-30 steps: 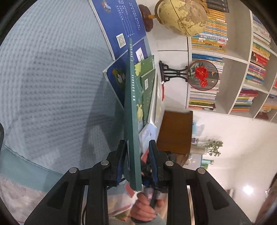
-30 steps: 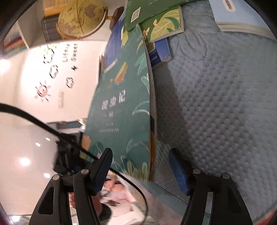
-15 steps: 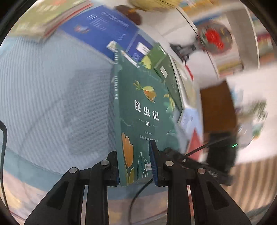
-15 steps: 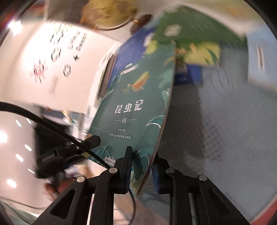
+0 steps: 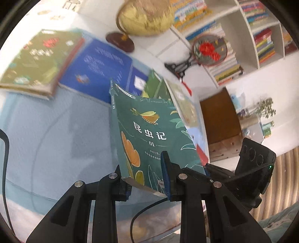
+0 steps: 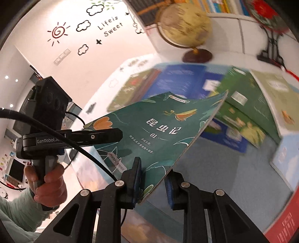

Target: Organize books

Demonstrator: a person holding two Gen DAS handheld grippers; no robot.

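Observation:
A dark green book (image 5: 149, 134) with white title characters and an orange flower hangs above the light blue quilted cloth (image 5: 56, 134), its cover tilted up. My left gripper (image 5: 146, 179) is shut on its lower edge near the spine. My right gripper (image 6: 153, 177) is shut on the same green book (image 6: 164, 130) at its lower edge. In the right wrist view the left gripper (image 6: 115, 136) lies along the cover's left side, held by a person's hand (image 6: 48, 183). In the left wrist view the right gripper (image 5: 207, 169) pinches the book's right corner.
Several books lie on the cloth behind: an olive one (image 5: 37, 59), a blue one (image 5: 99, 63), green ones (image 6: 243, 104), a pale blue one (image 6: 287, 155). A globe (image 5: 145, 16) and a round fan ornament (image 5: 209, 49) stand on the white cabinet. Filled bookshelves (image 5: 243, 28) rise beyond.
The right gripper has closed on the green book. Both grippers have risen and rolled, so the book went from standing on edge to cover-up above the cloth.

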